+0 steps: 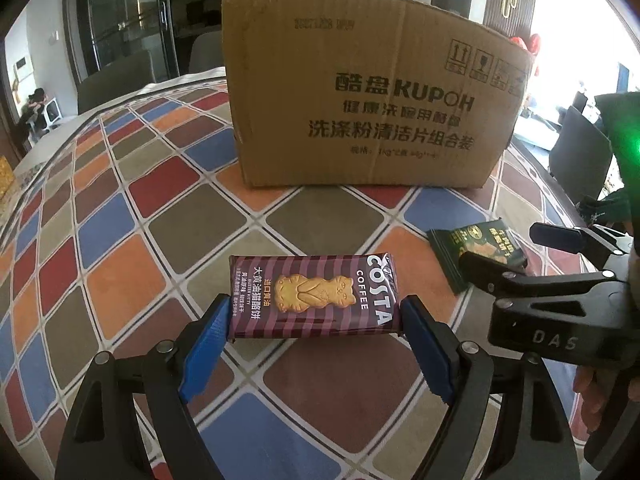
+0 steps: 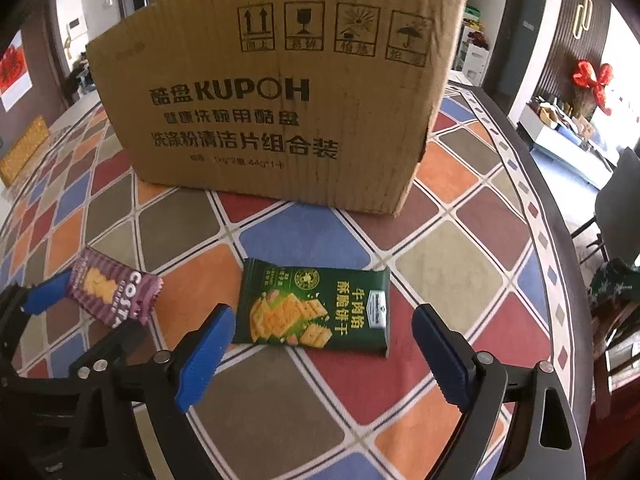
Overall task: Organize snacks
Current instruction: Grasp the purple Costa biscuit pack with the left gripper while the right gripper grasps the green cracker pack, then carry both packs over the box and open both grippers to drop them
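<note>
A maroon Costa biscuit packet [image 1: 312, 296] lies crosswise between the blue pads of my left gripper [image 1: 316, 306], and both pads press on its ends. From the right wrist view the same packet [image 2: 112, 292] hangs tilted just above the cloth, with one blue finger [image 2: 44, 292] at its left end. A green cracker packet [image 2: 316, 308] lies flat on the tablecloth. My right gripper [image 2: 323, 316] stands open around its near edge, both pads clear of it. The left wrist view shows the green packet [image 1: 476, 240] under the right gripper [image 1: 500, 246].
A tall cardboard box [image 1: 372, 100] printed KUPOH stands just behind both packets [image 2: 280, 100]. The round table carries a chequered cloth [image 1: 120, 240]; its dark edge [image 2: 560, 220] curves down the right side. Dark chairs [image 1: 580, 152] stand beyond it. A yellow patterned object [image 2: 24, 148] lies far left.
</note>
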Action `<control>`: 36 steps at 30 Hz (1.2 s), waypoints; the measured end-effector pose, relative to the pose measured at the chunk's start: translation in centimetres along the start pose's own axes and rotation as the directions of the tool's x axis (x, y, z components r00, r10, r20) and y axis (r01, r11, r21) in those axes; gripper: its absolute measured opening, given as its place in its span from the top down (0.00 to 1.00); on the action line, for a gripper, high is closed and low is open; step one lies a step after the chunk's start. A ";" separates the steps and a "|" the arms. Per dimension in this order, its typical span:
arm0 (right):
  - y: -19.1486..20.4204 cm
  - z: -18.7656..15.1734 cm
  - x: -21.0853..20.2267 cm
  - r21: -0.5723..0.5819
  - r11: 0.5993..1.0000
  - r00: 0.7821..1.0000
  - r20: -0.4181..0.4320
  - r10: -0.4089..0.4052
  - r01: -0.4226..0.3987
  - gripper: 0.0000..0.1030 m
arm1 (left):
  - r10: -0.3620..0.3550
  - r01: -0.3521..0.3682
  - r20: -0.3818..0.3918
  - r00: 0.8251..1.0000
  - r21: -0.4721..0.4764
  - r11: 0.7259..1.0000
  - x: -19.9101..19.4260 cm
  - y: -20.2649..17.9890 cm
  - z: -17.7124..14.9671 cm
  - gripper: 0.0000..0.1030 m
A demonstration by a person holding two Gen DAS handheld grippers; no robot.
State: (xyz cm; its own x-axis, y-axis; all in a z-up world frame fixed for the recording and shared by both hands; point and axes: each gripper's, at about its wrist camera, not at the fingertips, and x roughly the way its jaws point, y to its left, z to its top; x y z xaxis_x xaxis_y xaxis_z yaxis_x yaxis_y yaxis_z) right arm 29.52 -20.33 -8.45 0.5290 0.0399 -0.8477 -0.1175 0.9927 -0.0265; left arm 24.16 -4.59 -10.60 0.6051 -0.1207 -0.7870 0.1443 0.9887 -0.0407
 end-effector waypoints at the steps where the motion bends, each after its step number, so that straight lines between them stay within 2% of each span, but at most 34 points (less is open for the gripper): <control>1: 0.1 0.1 0.1 -0.007 1.000 1.000 -0.001 -0.007 0.007 0.11 | 0.001 -0.001 0.001 1.000 -0.002 1.000 0.0 0.1 0.1 0.18; 6: 0.4 0.5 1.5 -0.030 1.000 0.999 -0.035 -0.004 0.003 0.11 | 0.012 -0.012 0.007 1.000 -0.004 1.000 0.2 0.2 0.4 0.18; 12: 0.5 0.5 2.0 0.005 1.000 0.998 -0.045 0.031 -0.031 0.11 | 0.017 -0.017 0.006 1.000 -0.009 1.000 0.5 0.5 0.6 0.18; 15: 0.6 0.3 1.7 0.013 1.000 0.999 -0.031 0.028 -0.028 0.14 | 0.019 -0.018 0.008 1.000 -0.010 1.000 0.5 0.5 0.6 0.18; 17: 0.5 0.0 1.5 0.018 0.999 0.999 -0.019 0.028 -0.028 0.20 | 0.020 -0.019 0.012 1.000 -0.009 1.000 0.4 0.5 0.6 0.18; 20: 0.6 -0.3 1.2 0.020 0.999 0.999 -0.014 0.031 -0.031 0.24 | 0.021 -0.021 0.017 1.000 -0.010 1.000 0.2 0.5 0.6 0.18; 36: 0.3 -0.4 -1.6 0.039 0.998 0.998 0.048 0.047 -0.048 0.27 | 0.003 -0.005 0.082 0.997 0.024 1.000 -3.1 -0.1 1.4 0.18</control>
State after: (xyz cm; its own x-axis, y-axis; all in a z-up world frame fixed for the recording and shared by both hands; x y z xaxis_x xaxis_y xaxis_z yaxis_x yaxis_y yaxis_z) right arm 28.30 -20.14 -7.27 0.5625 0.0915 -0.8217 -0.1097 0.9933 0.0355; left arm 23.35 -4.43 -7.36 0.6674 -0.1247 -0.7342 0.1599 0.9869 -0.0223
